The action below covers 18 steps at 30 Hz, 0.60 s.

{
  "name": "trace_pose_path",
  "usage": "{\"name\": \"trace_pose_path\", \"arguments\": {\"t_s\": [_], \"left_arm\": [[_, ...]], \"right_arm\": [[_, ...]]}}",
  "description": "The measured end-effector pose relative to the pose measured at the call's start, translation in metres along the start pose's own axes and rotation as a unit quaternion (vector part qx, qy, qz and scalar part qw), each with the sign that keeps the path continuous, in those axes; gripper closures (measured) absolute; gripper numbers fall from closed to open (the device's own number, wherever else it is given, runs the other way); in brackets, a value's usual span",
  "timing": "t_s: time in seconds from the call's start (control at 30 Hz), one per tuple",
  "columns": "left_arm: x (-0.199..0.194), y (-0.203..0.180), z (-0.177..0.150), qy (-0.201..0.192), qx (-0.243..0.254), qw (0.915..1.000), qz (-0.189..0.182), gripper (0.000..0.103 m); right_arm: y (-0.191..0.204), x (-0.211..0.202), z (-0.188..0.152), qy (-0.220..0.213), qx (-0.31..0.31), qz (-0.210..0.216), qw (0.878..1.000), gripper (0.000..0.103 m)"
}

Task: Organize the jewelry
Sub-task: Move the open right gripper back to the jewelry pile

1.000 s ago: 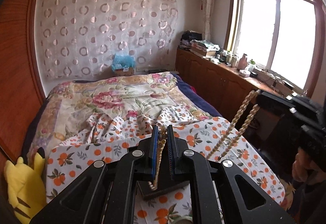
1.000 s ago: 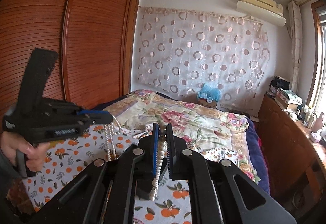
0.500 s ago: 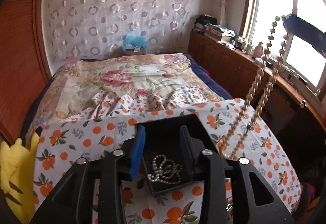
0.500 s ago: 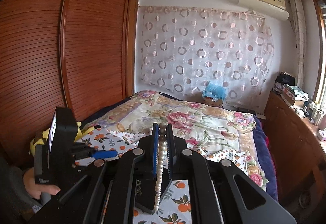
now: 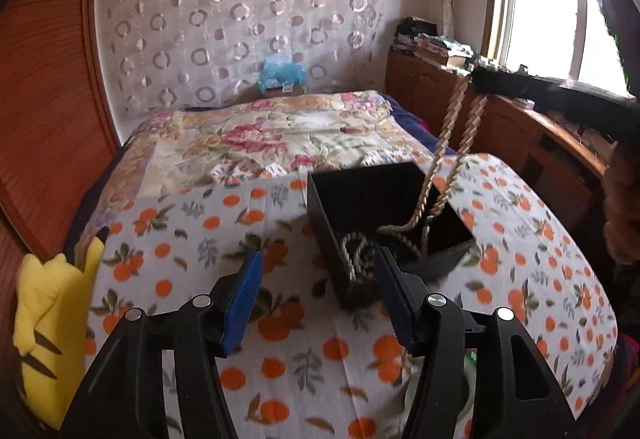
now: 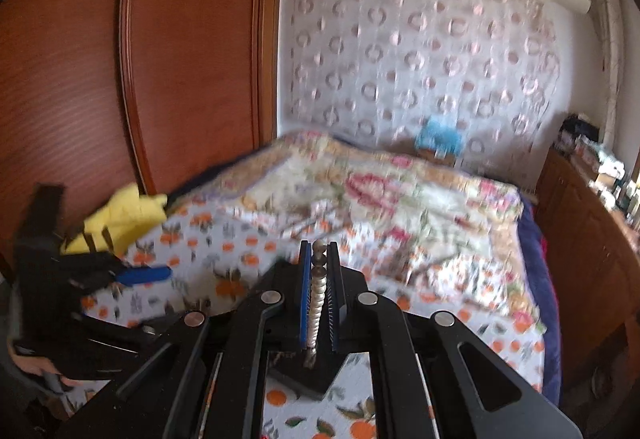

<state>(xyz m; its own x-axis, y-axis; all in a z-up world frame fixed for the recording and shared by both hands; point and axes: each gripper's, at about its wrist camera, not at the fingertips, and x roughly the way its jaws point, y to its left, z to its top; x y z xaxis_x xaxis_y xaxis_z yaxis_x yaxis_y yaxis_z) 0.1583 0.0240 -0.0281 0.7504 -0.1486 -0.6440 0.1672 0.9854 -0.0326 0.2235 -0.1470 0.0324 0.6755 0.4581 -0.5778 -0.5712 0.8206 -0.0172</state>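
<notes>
Now, necklace [image 5: 450, 143]: hanging near-vertical, tail coiled in black box [image 5: 360, 195].
Right gripper [image 6: 319, 299]: clamped on beads, nearer.
Left gripper [image 5: 316, 303]: jaws apart, box at one o'clock.

We count one black open jewelry box [image 5: 384, 195] at centre frame, one cream pearl bead necklace [image 5: 448, 143] hanging into it, one yellow plush toy [image 5: 52, 303] lower left, and two hand-held grippers [image 5: 320, 295] [image 6: 319, 295].

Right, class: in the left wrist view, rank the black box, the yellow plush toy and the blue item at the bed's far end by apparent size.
1. Black box.
2. Yellow plush toy, nearly alike; it sits nearer the camera and is partly cut off, so unsure.
3. Blue item, farthest away.
</notes>
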Motion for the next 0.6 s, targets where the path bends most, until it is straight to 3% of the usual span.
{"name": "trace_pose_path", "arguments": {"t_s": [0.23,0.33,0.6], "left_arm": [[-0.012,-0.005,-0.030,0.005,0.000,1.0000,-0.005,0.041],[-0.017,-0.009,-0.042,0.006,-0.002,0.9999,-0.009,0.035],[-0.031,-0.024,-0.073,0.012,0.007,0.9998,-0.015,0.029]], "right_arm": [[0.005,0.023,-0.029,0.030,0.007,0.015,0.999,0.094],[0.005,0.018,-0.040,0.029,0.010,0.021,0.999,0.078],[0.011,-0.014,-0.094,0.032,0.025,0.030,0.999,0.077]]}}
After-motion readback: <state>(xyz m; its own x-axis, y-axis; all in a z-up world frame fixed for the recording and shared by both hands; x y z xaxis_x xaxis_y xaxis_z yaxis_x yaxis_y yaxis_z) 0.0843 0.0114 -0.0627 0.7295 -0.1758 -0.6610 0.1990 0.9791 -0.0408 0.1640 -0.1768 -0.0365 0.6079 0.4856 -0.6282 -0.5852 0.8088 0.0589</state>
